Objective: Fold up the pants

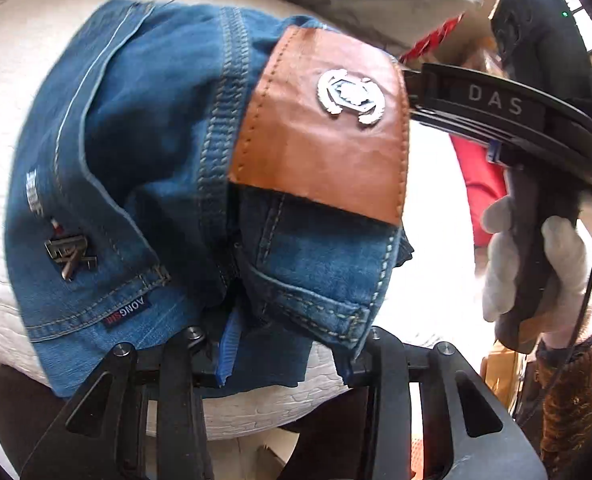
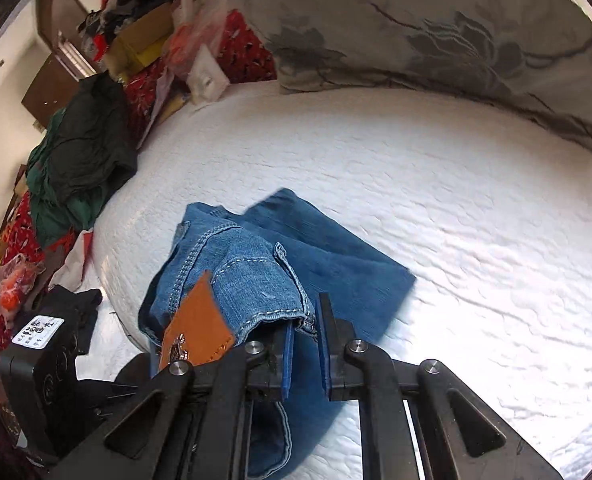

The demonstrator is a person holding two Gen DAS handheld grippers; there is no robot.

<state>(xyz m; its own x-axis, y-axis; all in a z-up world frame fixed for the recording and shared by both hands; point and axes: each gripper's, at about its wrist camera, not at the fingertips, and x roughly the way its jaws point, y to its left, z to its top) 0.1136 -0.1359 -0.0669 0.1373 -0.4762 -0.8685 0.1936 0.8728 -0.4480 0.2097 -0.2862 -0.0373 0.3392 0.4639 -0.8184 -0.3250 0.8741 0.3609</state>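
Both my grippers, left (image 1: 286, 350) and right (image 2: 305, 340), clench the waistband of the folded blue jeans (image 1: 144, 152) above the white quilted bed (image 2: 456, 220).

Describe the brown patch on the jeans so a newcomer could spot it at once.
Start at the white quilted bed and find the blue jeans bunched on it, the only denim there. Follow their waistband to the tan leather patch stitched beside a thick seam. It alone is brown among the blue, and it carries a silver wreath-shaped metal badge.
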